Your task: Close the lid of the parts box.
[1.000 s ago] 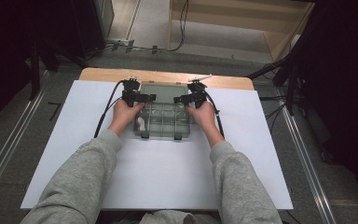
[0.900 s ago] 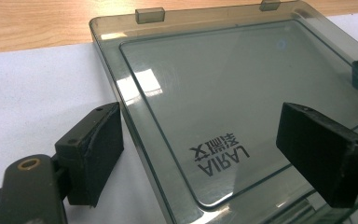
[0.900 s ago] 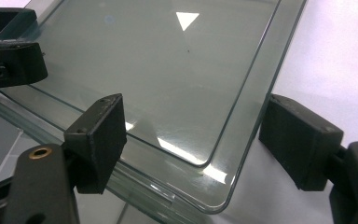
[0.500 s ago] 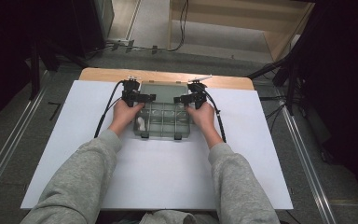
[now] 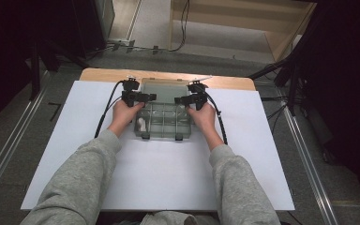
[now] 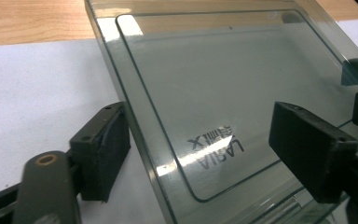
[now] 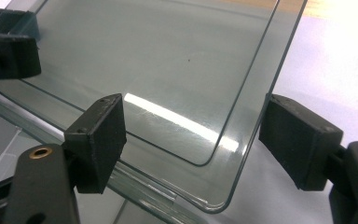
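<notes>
Two grippers are set astride the clear lid (image 6: 214,93) of a compartment box (image 5: 161,123) at the far middle of the white table (image 5: 159,173). The left gripper (image 6: 196,149) is held wide over the lid's left edge, the right gripper (image 7: 191,135) wide over its right corner; neither is clamped. The lid is tilted back, hinged at the far side. Both sides should be moved evenly, so the lid is not twisted.

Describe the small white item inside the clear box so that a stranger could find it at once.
On the white table cover stands a clear plastic box with its lid raised. Inside, in the near compartment closest to the person's left hand, lies a small white item; it is too small to identify. The other compartments look empty.
</notes>
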The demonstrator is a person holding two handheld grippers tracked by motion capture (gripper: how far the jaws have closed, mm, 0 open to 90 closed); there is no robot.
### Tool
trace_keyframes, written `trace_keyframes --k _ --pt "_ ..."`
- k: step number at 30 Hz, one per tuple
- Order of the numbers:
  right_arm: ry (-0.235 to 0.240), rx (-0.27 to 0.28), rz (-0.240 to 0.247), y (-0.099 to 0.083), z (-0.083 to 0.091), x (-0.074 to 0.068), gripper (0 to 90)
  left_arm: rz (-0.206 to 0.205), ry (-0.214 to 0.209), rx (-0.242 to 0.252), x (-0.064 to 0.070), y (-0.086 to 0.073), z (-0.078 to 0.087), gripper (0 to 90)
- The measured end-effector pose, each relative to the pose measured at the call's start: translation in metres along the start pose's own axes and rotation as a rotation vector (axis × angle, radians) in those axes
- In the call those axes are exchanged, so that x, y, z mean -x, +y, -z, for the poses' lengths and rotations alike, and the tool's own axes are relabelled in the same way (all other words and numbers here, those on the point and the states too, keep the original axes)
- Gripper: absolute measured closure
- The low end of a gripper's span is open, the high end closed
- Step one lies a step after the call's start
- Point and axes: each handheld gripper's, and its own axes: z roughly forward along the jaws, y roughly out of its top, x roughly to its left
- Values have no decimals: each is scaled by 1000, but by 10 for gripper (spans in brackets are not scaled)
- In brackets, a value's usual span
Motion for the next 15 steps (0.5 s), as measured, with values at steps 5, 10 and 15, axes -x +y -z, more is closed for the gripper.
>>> trace_keyframes --k 5,10,15 --pt "-4 -1 5 2 4 1 265 -21 12 17 0 2 5 299" --pt "3 16 2 5 10 3 314 -36 22 35 2 5 11 353" --pt "3 39 5 7 18 2 348 -45 12 55 2 9 20 409"
